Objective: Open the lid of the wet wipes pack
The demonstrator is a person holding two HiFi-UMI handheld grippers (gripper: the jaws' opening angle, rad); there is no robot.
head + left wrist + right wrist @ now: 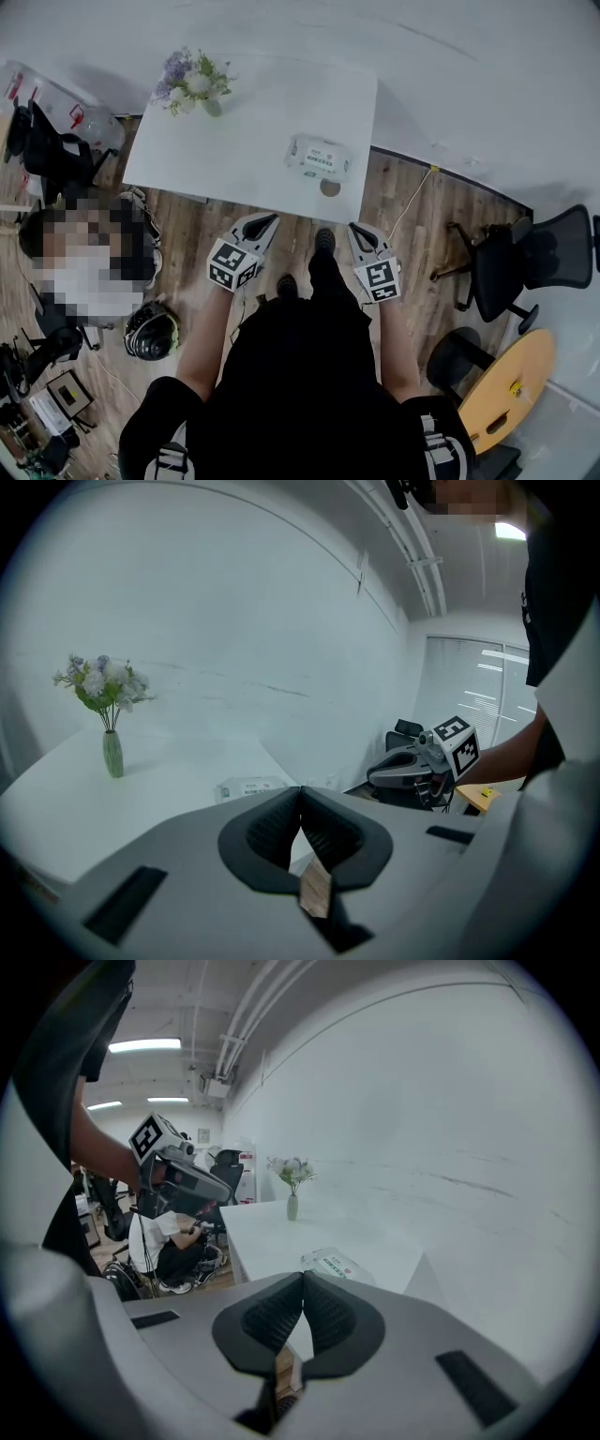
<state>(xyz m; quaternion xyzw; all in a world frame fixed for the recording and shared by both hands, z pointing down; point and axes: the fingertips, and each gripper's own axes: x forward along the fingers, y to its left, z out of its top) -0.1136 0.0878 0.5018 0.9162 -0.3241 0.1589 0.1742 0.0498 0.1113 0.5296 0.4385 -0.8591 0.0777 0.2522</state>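
The wet wipes pack (319, 157) is a white soft pack lying flat on the white table (187, 155), near its front right corner, lid down. It also shows in the left gripper view as the pack (251, 786) and in the right gripper view as the pack (337, 1265). My left gripper (265, 222) and right gripper (357, 231) hover over the wooden floor, short of the table's front edge and apart from the pack. Both are shut with nothing in them: the left gripper (300, 791) and the right gripper (303, 1276) each have their pads pressed together at the tips.
A vase of flowers (194, 82) stands at the table's far left. A seated person (84, 258) and a helmet (152, 331) are at the left. Black office chairs (511, 262), a round wooden table (511, 380) and a cable (412, 199) lie to the right.
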